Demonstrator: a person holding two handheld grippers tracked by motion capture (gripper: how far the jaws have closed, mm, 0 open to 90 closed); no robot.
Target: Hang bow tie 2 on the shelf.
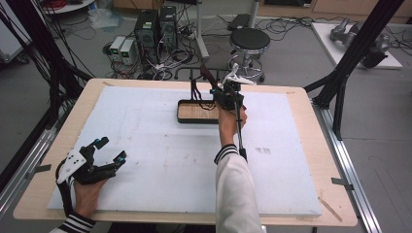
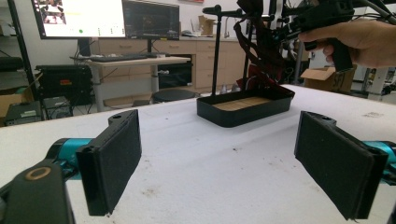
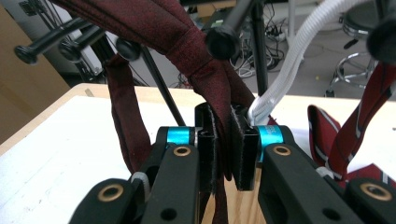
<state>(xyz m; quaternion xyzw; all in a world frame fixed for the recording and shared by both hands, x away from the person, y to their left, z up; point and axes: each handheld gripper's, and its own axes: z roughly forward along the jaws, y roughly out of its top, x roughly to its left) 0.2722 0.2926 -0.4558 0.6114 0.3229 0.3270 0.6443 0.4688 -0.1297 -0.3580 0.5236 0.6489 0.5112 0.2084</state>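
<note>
Now right gripper [image 3: 226, 144] clamped on dark red tie [image 3: 187, 42] over rack [image 2: 243, 109]; left gripper [image 2: 233, 158] jaws wide apart

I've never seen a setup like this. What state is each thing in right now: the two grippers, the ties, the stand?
Left gripper: open, holding nothing, resting near the table edge.
Right gripper: shut on dark red tie.
Dark red tie: draped over rack bar.
Striped tie: hanging.
Rack: upright in its tray.

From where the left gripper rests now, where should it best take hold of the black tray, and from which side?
Probably the tray's near long wall, approached from the person's side with the left gripper turned so one jaw goes inside and one outside. The wall is thin and upright, and that side looks free; the rack and dark red tie, held by the right gripper, crowd the far side.
</note>
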